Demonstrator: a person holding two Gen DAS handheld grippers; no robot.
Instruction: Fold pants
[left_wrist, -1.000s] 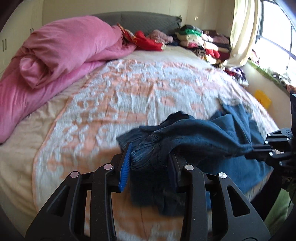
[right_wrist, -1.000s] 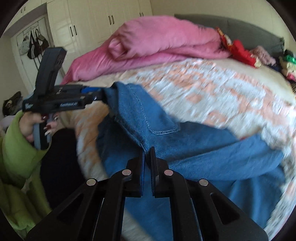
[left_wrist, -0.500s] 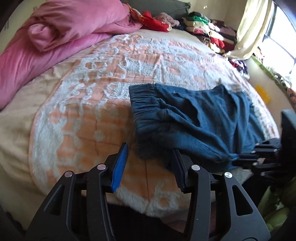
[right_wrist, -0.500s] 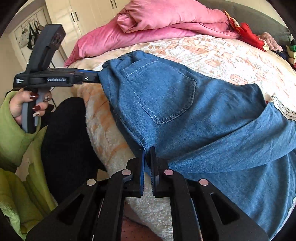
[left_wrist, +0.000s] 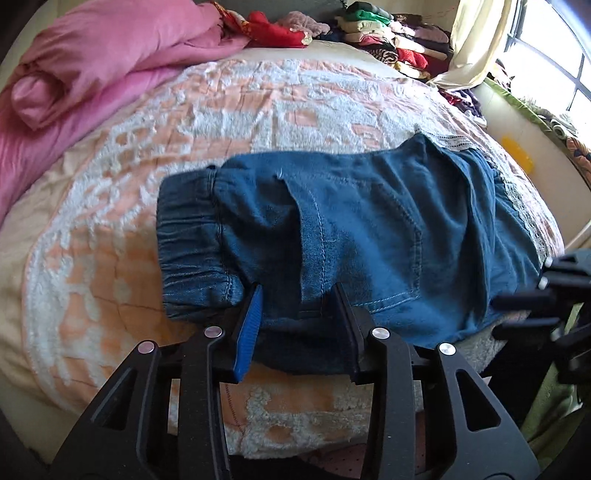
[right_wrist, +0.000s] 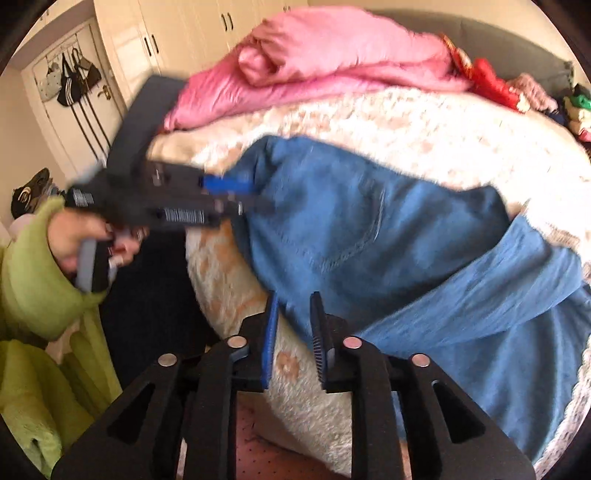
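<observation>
Blue denim pants (left_wrist: 369, 229) lie spread across the peach and white blanket (left_wrist: 192, 122), elastic waistband (left_wrist: 188, 243) to the left. My left gripper (left_wrist: 299, 310) sits at their near edge with a bunch of denim filling the gap; its jaws are closing onto it. The right wrist view shows the same left gripper (right_wrist: 255, 195), blurred, at the pants' left corner, held by a hand (right_wrist: 74, 236) in a green sleeve. My right gripper (right_wrist: 294, 325) is at the near hem of the pants (right_wrist: 369, 229). Its jaws are opening, and the denim edge lies loosely between the fingertips.
A rolled pink duvet (left_wrist: 92, 62) lies at the bed's far left. Red garments (left_wrist: 277, 31) and stacked clothes (left_wrist: 391, 40) line the headboard. A curtain (left_wrist: 476, 40) and window are at the right. White wardrobes (right_wrist: 177, 33) and hanging bags (right_wrist: 70, 81) stand left of the bed.
The pants went from lifted and bunched to lying spread on the bed. My left gripper let go, dropped lower and took denim between its jaws again. My right gripper's jaws parted off the denim.
</observation>
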